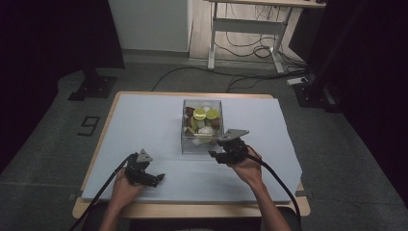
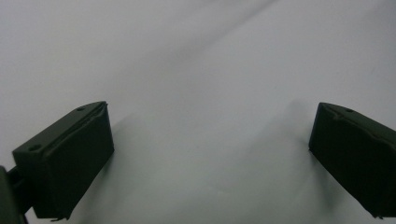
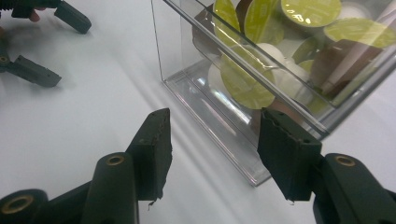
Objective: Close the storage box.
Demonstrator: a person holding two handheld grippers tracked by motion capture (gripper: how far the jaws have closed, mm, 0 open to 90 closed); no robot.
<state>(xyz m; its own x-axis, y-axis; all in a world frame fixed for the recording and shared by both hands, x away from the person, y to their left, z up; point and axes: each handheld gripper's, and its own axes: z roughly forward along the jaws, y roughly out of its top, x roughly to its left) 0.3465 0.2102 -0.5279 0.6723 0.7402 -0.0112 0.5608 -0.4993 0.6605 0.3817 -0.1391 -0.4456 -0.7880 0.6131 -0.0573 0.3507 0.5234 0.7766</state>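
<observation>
Right gripper view: right hand-held gripper [image 3: 212, 154] abt half open, nothing betw. the pads, no grip on anything. Its jaws frame the near bottom corner of the clear box [image 3: 243, 140], w/ the far jaw just beside the wall but not pressing. Box is full of coffee pods [image 3: 245, 81], mostly green-lidded, some white and brown, piled loose. In the high view the same gripper [image 1: 226, 144] sits at the box's [image 1: 202, 126] near right corner, hand behind it.

Left hand-held gripper [image 2: 210, 154] wide open, empty, jaws over bare white sheet [image 2: 196, 70]. High view has it [image 1: 149, 173] low on the desk [image 1: 96, 211], well apart from the box, to its left. Looks parked.

Box stands upright mid-desk on the white sheet, open top facing up.

Step in hand, as I read it: right gripper is free at the box wall, either about to take the box or go for a pod; can't tell which.

Next move calls for: lift over the rim and drop in from above for a pod, pads square on one lid edge; pods are loose and round, likely to slip. Left could steady the box, since its clear walls are slick and light.
</observation>
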